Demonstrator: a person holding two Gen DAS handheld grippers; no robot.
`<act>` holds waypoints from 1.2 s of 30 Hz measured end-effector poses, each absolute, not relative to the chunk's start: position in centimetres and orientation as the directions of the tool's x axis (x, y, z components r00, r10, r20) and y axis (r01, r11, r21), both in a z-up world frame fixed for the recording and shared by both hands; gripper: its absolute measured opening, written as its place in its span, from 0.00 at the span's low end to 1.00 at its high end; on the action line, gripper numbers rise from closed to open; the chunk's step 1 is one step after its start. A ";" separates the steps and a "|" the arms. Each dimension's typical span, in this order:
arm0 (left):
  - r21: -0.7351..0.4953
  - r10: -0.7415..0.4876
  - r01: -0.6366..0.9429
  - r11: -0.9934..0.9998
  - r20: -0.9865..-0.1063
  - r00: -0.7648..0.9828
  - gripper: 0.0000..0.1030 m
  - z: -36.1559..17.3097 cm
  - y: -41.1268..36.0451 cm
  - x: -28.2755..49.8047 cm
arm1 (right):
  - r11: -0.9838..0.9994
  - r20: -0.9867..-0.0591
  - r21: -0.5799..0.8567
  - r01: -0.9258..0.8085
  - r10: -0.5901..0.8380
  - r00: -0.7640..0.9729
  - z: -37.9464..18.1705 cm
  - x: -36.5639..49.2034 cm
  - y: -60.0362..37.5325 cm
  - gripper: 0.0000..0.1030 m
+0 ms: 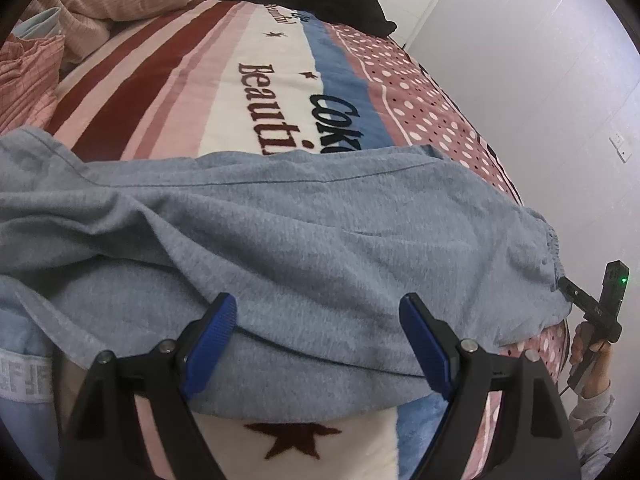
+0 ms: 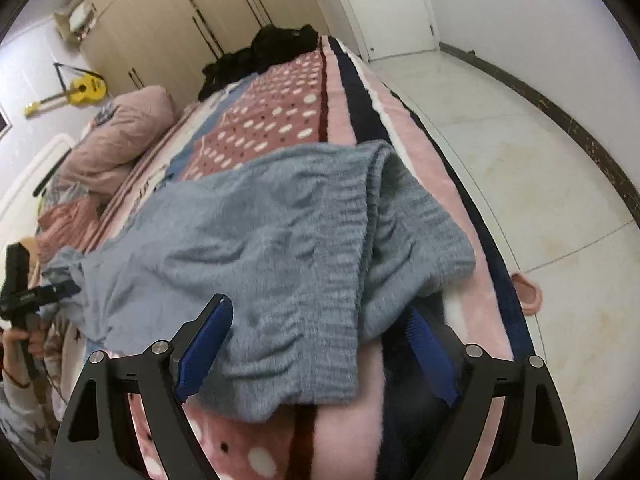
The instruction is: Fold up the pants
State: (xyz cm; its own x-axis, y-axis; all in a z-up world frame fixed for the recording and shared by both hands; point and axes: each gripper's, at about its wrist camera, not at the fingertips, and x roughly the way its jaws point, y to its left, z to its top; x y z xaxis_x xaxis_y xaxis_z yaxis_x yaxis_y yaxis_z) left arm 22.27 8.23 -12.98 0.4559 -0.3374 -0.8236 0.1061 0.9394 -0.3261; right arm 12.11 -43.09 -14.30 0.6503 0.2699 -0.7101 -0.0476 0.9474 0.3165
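Both grippers, left gripper and right gripper, hold jaws spread, gripping nothing. Grey pants lie across the bed, long axis sideways, waistband nearest right jaws.

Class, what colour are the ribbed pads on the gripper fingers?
The ribbed finger pads are dark blue, on black gripper frames; clearest in the left wrist view.
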 end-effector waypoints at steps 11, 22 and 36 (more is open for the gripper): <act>-0.332 -0.340 0.102 0.938 -0.819 0.462 0.78 -12.8 8.5 22.2 | 0.977 -0.705 0.211 0.002 0.151 0.693 -13.3 13.3 -42.4 0.10; -0.334 -0.345 0.108 0.936 -0.820 0.456 0.78 -13.0 8.0 22.3 | 0.944 -0.771 0.328 -0.044 0.294 0.565 -13.7 10.2 -42.7 0.20; -0.342 -0.355 0.116 0.933 -0.813 0.462 0.78 -13.0 7.6 22.4 | 0.998 -0.693 -0.020 -0.058 0.028 0.720 -5.6 14.3 -40.3 0.12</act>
